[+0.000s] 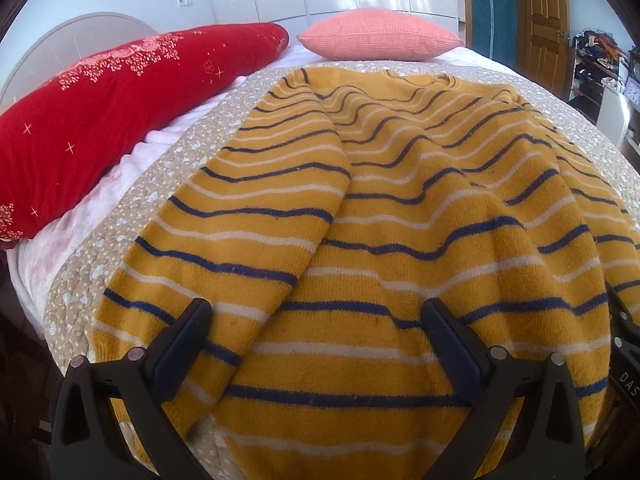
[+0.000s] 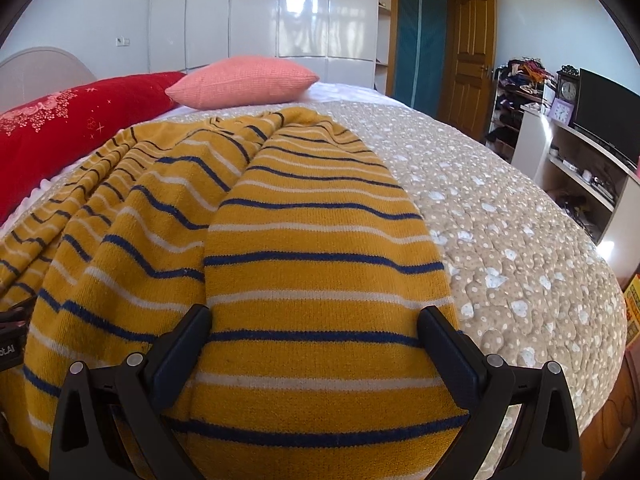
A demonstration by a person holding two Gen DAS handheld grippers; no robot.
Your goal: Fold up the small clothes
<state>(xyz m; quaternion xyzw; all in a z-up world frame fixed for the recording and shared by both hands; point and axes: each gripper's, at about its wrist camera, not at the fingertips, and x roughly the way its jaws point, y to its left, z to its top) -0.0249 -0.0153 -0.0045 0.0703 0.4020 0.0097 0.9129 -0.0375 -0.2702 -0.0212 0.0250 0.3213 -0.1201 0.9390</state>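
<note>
A mustard-yellow sweater (image 1: 400, 208) with navy and white stripes lies spread on the bed, its neck at the far end. Its left sleeve (image 1: 248, 216) is folded along the body. My left gripper (image 1: 316, 320) hovers open over the hem, fingers wide apart, nothing between them. In the right wrist view the same sweater (image 2: 132, 216) fills the left half, and its right sleeve (image 2: 320, 264) lies straight toward me. My right gripper (image 2: 316, 320) is open, its fingers on either side of that sleeve near the cuff. Part of the right gripper (image 1: 624, 340) shows at the left view's right edge.
A beige dotted quilt (image 2: 500, 240) covers the bed. A red embroidered pillow (image 1: 100, 112) and a pink cushion (image 1: 380, 34) lie at the far end. White wardrobes, a wooden door (image 2: 472, 52), and shelves with clocks and a screen (image 2: 600, 120) stand at right.
</note>
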